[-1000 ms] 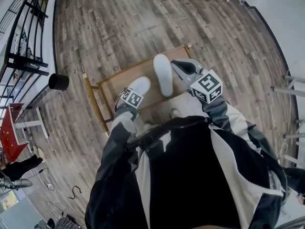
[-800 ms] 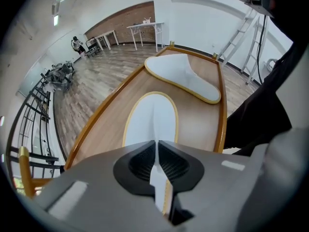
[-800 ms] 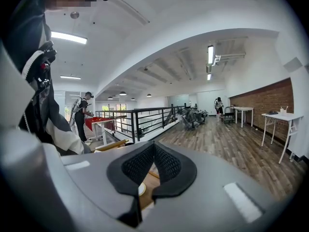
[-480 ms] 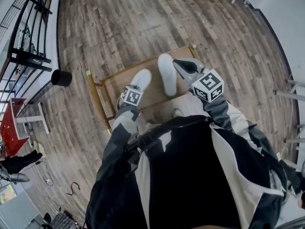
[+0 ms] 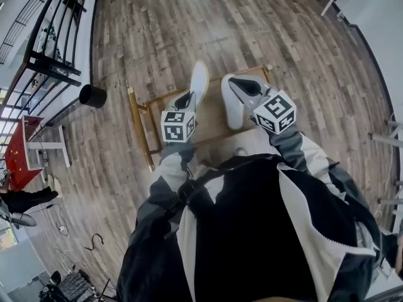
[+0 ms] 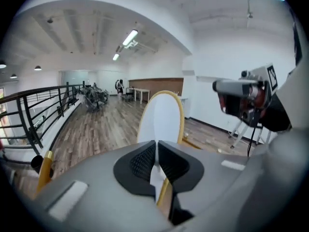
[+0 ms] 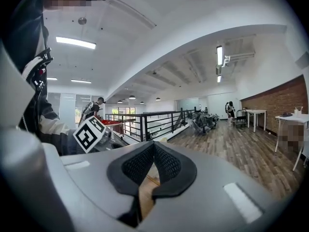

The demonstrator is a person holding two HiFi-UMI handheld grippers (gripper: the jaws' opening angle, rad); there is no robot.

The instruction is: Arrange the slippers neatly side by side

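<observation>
Looking down through the head view, I see the left gripper (image 5: 187, 100) clamped on a white slipper (image 5: 198, 82), which stands tilted up on its edge over the left part of the low wooden stand (image 5: 213, 126), toe pointing away from me. The left gripper view confirms the hold: its jaws have just closed with the slipper between them, the black pads (image 6: 140, 161) pinch the thin edge, and the pale sole with its tan rim rises upright above them. The second slipper (image 5: 232, 109) lies flat on the stand just to the right, running roughly parallel to the held one with a narrow gap between the two. My right gripper (image 5: 231, 81) hangs over that second slipper; from above I cannot tell whether it touches it. In the right gripper view its jaws sit pressed together with nothing between them, only a sliver of wood colour showing below the pads. The stand sits on a wood plank floor (image 5: 157, 30), with a black round tub (image 5: 92, 95) near its left side and a black railing (image 5: 56, 36) further left.
</observation>
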